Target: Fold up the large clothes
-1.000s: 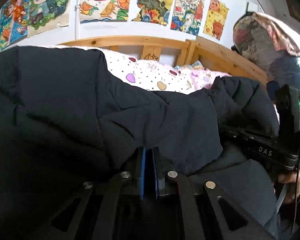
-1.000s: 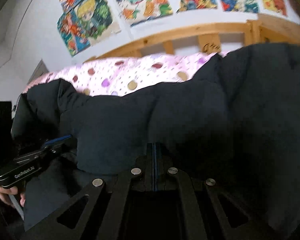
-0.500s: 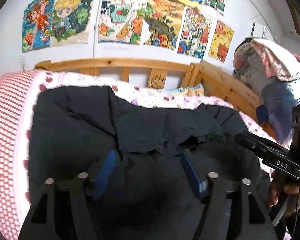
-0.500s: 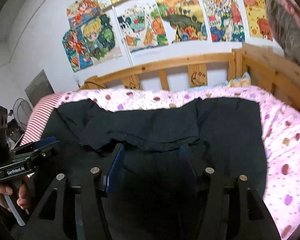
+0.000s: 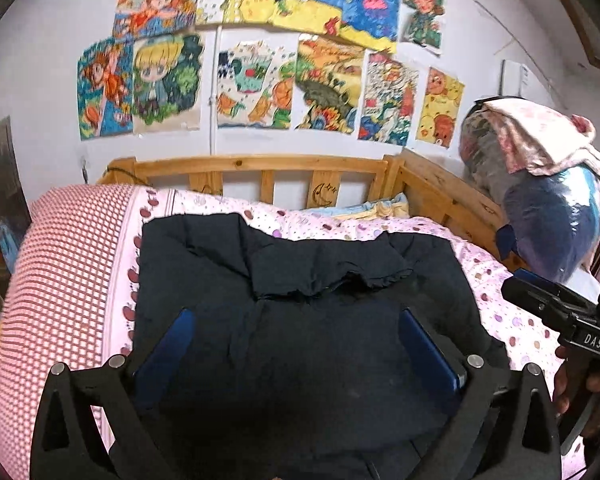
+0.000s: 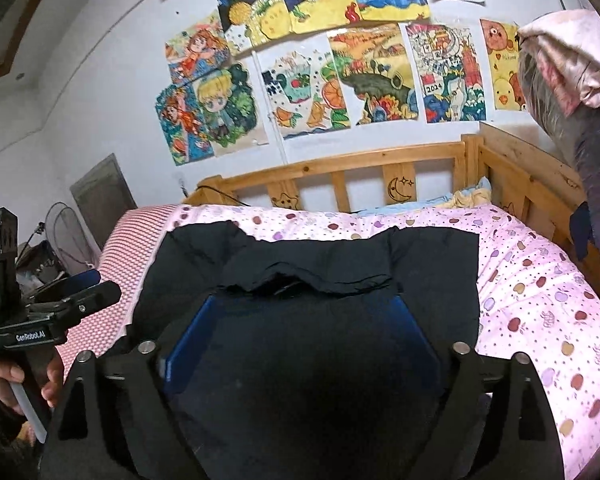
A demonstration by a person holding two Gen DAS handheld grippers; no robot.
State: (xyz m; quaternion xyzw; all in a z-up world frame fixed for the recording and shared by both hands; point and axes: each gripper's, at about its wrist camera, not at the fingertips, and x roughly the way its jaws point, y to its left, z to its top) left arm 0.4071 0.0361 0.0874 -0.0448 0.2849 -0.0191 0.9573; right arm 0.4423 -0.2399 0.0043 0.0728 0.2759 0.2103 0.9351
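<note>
Dark padded jacket (image 5: 300, 320) lies spread on bed, on pink spotted quilt (image 6: 540, 300), upper flap folded down across middle. Your left tongs (image 5: 296, 344) hang above it, blue pads (image 5: 172, 340) wide apart, gripping nothing. Your right tongs (image 6: 300, 332) likewise spread wide, empty, over jacket's near half. Wooden headboard (image 5: 260, 172) behind, drawings (image 6: 340, 80) on wall.
</note>
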